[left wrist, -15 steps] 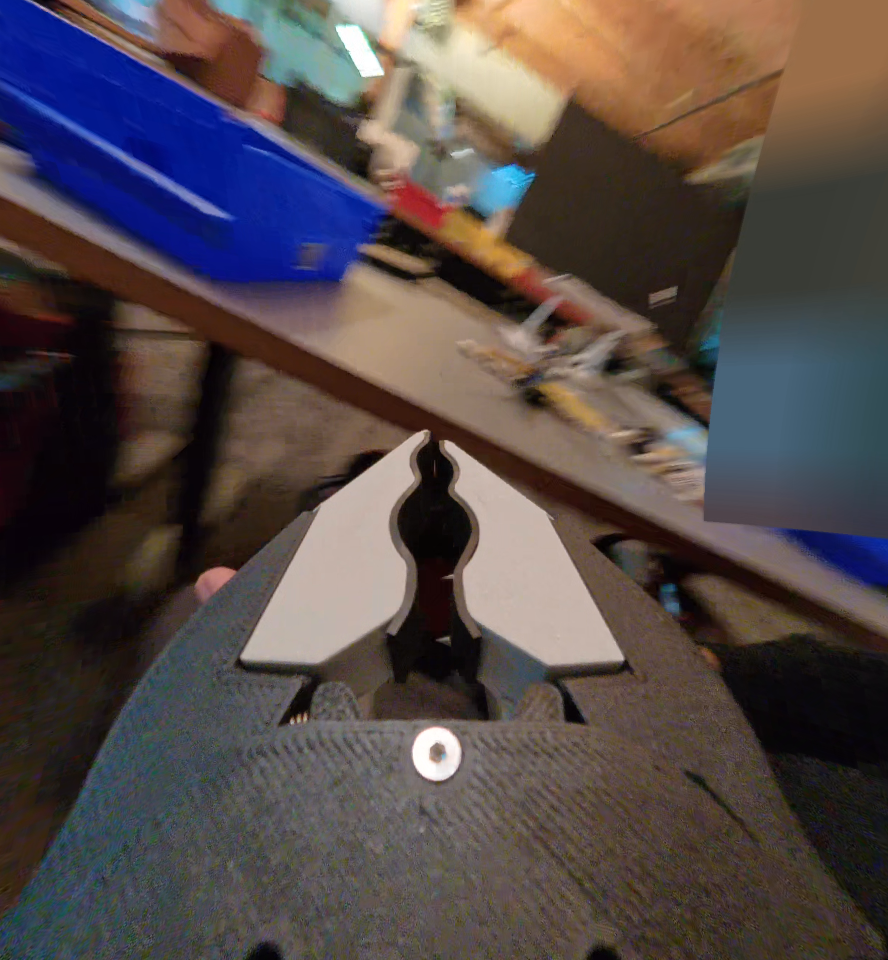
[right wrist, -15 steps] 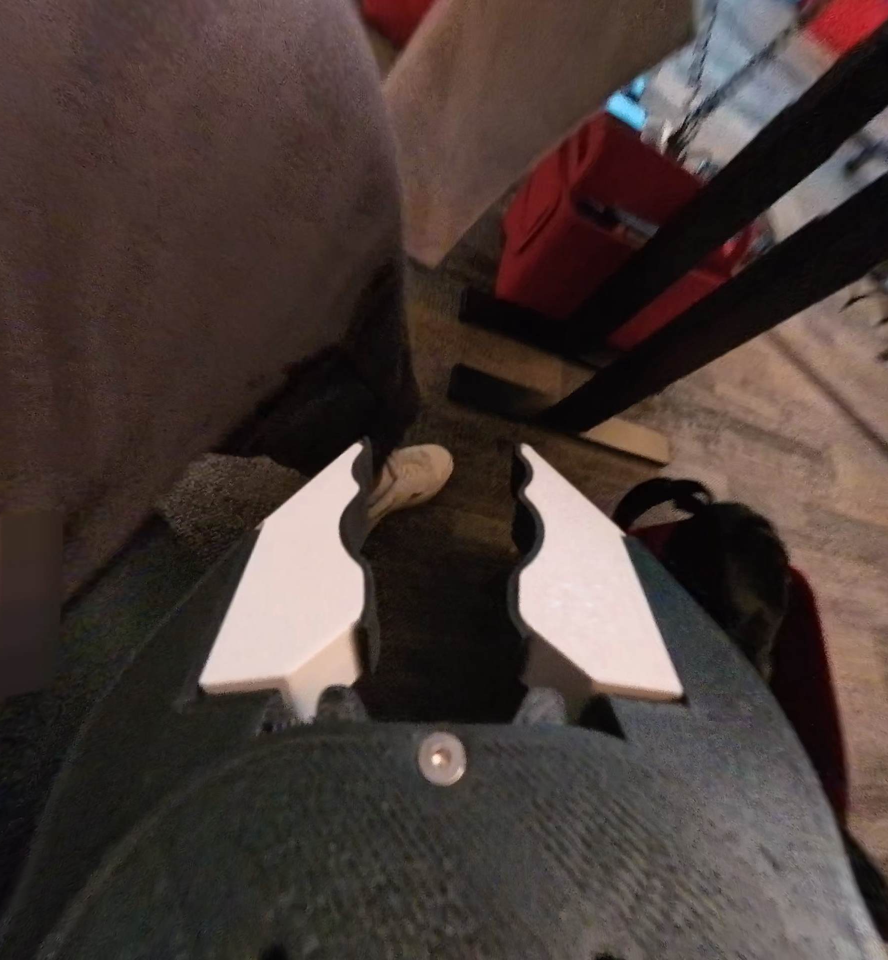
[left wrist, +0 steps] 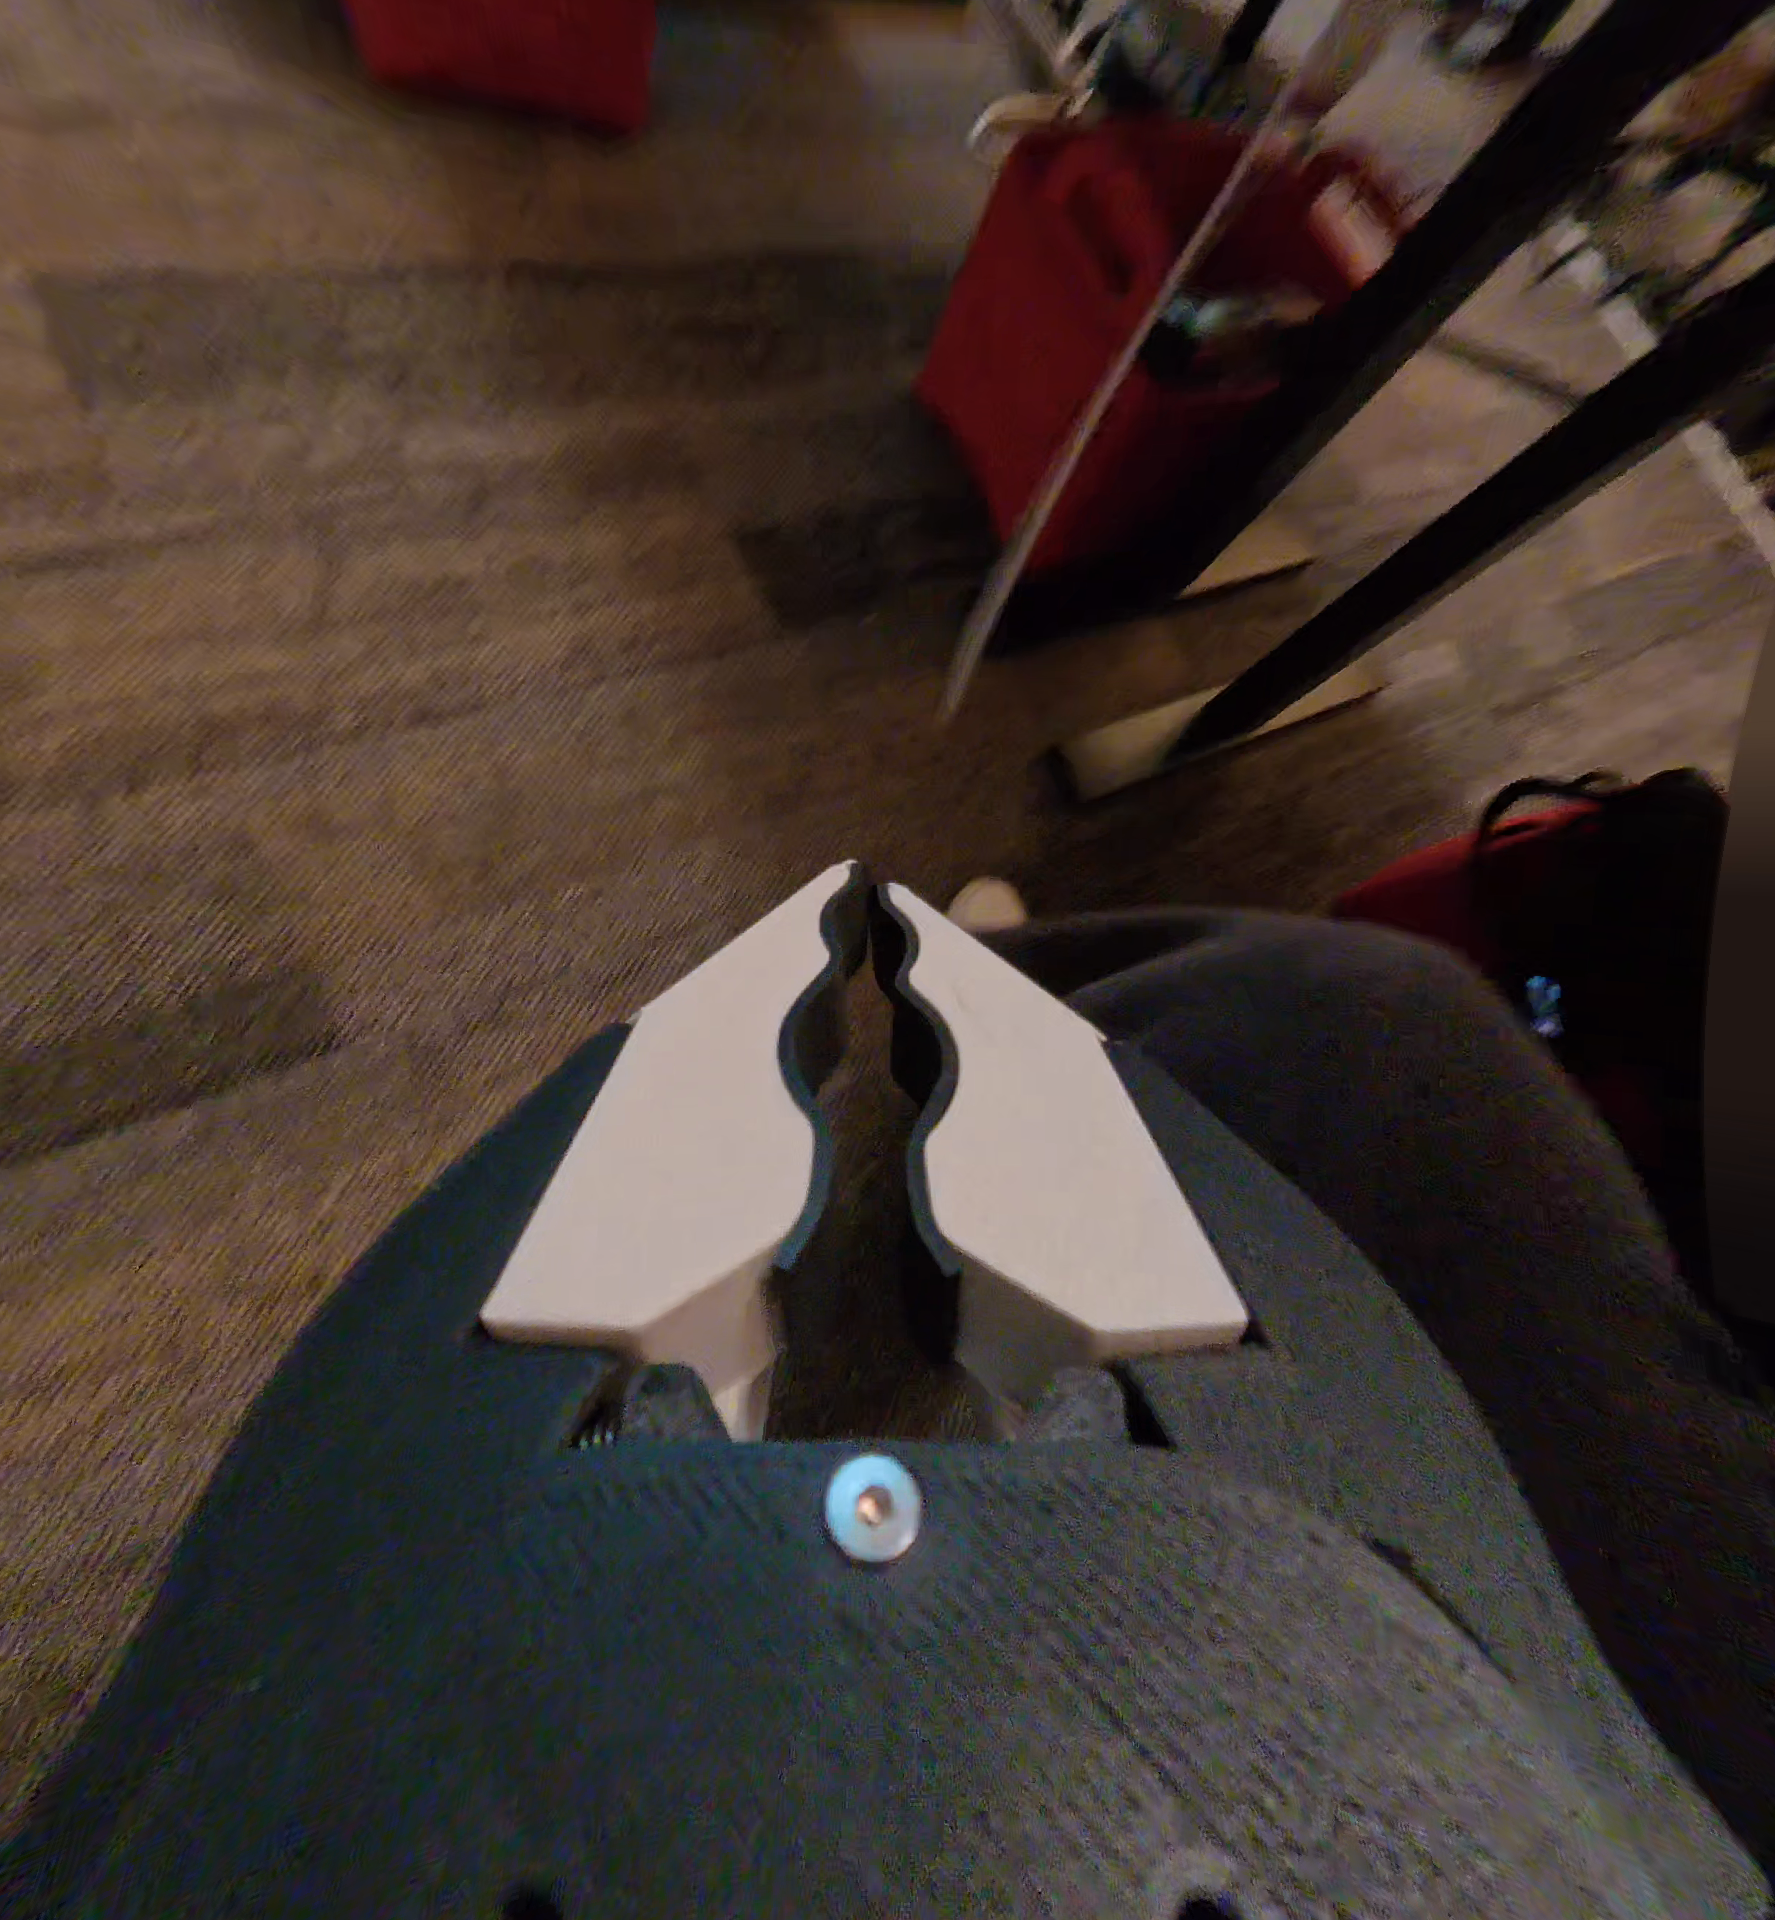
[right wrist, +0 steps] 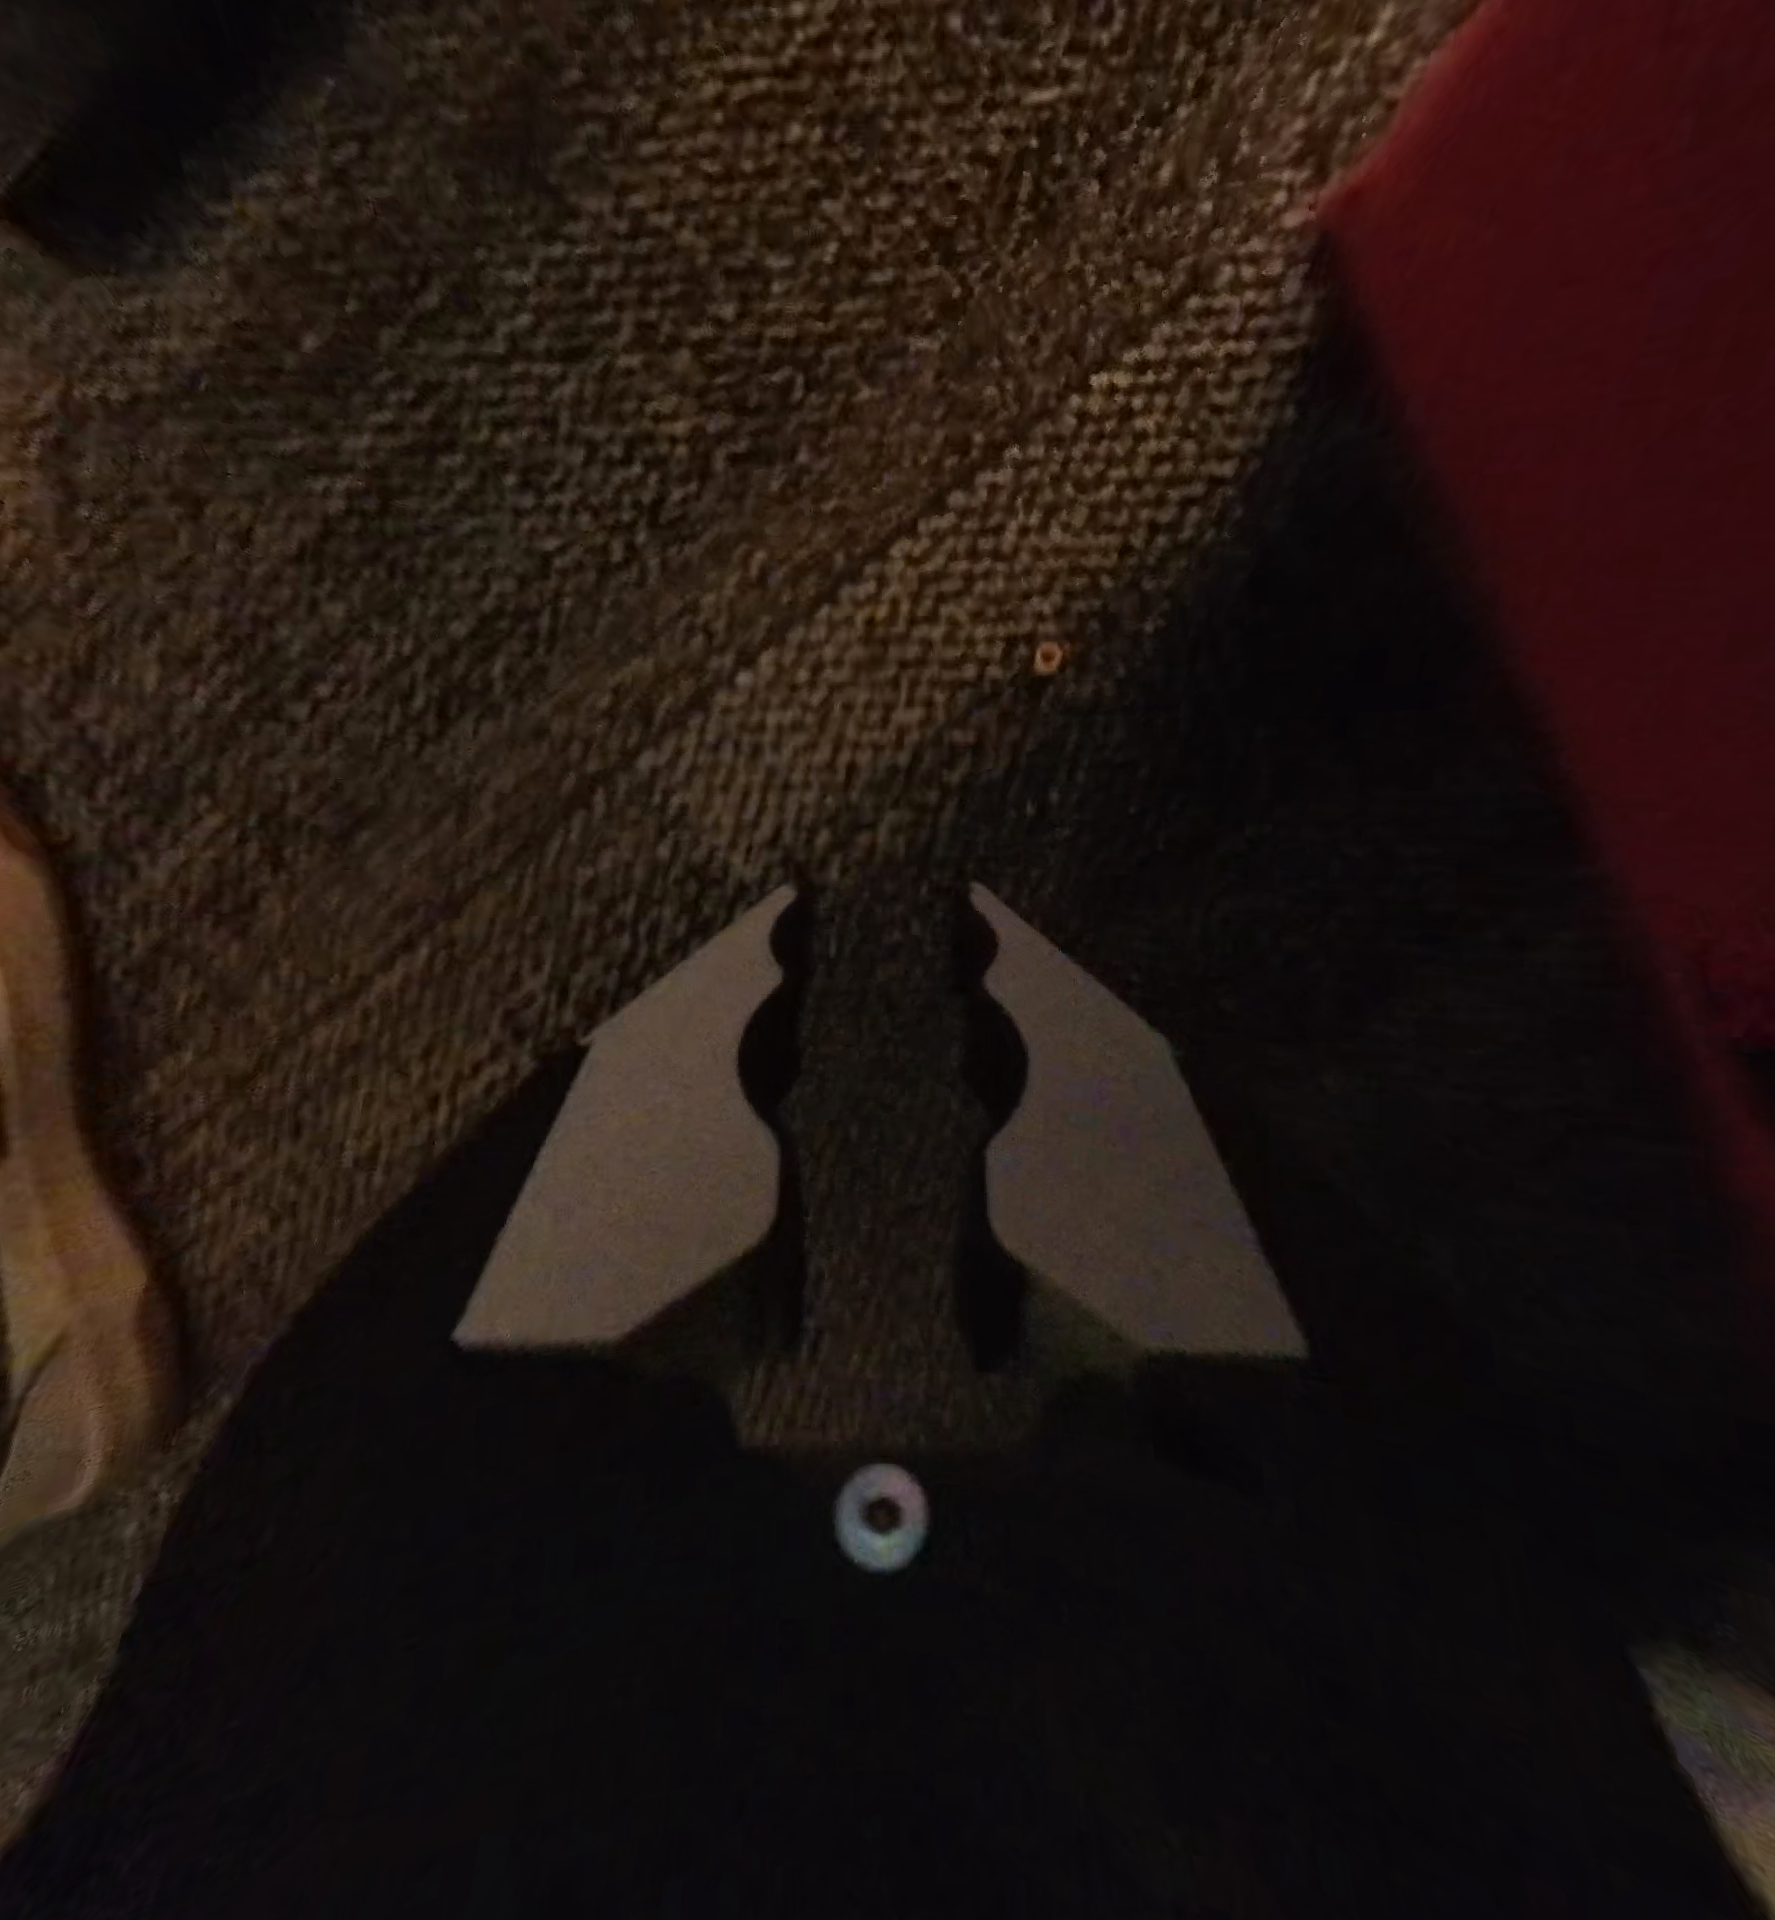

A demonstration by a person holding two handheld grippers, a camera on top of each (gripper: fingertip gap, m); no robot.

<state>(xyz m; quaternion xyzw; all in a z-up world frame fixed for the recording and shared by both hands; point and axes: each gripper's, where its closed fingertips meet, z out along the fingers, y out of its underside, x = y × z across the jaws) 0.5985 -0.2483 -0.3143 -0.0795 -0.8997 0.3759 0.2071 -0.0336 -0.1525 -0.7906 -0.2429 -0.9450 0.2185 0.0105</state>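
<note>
Carpet (left wrist: 343,727) fills both views, brown, woven. Left gripper (left wrist: 868,894) clenched, tips meeting, nothing between them, hanging above carpet; red bin (left wrist: 1091,343) and black table legs (left wrist: 1485,488) further right. Right gripper (right wrist: 883,904) part open, grasp bare, down close over carpet; pale shoe (right wrist: 0,1195) at left edge, red fabric (right wrist: 1610,520) at right.

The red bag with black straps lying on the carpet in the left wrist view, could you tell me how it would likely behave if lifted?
The red bag looks like soft fabric, so it would probably sag and fold rather than hold its shape. Its thin black straps look floppy. Slumped low on the carpet, it seems unlikely to roll or tip. Its weight cannot be judged.
</note>
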